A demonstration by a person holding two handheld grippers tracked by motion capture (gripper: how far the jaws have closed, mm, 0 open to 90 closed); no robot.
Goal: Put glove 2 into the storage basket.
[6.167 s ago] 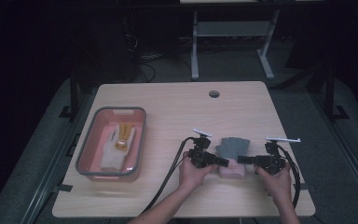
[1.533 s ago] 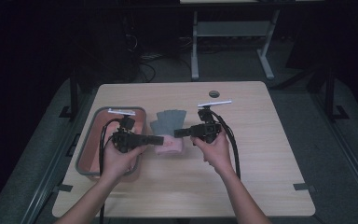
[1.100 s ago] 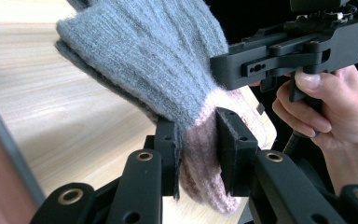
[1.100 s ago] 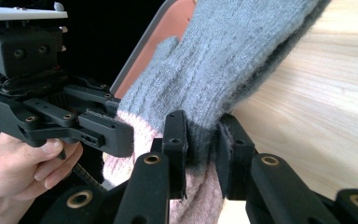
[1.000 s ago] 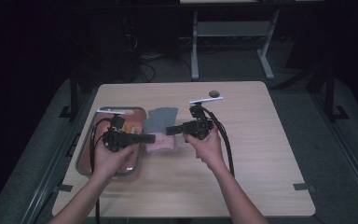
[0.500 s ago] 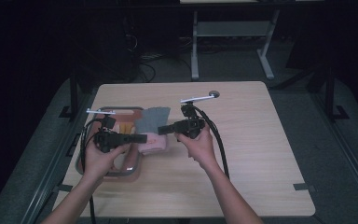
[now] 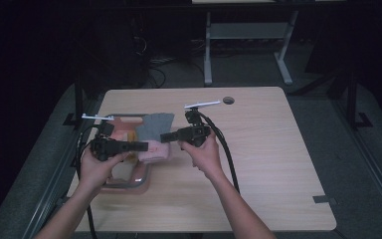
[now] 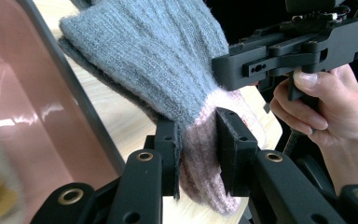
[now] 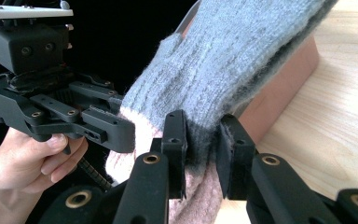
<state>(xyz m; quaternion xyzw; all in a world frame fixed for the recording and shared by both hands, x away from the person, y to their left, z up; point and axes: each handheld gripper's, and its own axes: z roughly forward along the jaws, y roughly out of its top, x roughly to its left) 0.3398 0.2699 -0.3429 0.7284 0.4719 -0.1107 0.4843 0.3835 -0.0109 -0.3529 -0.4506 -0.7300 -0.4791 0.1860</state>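
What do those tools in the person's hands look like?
Each hand-held gripper, left and right, is matte black, with two flat jaws, brass-ringed screw holes and a pale flat plate on top. A thick black cable trails from each. The forearms are bare, with no sleeves.

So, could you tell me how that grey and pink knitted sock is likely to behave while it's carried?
Probably floppy: the sock sags between the left tongs and right tongs. Its fuzzy knit likely grips the pads. It seems light.

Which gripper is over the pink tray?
The left gripper: it holds the sock by the tray, nearer the table's left edge. The right gripper holds the sock's other side over bare wood.
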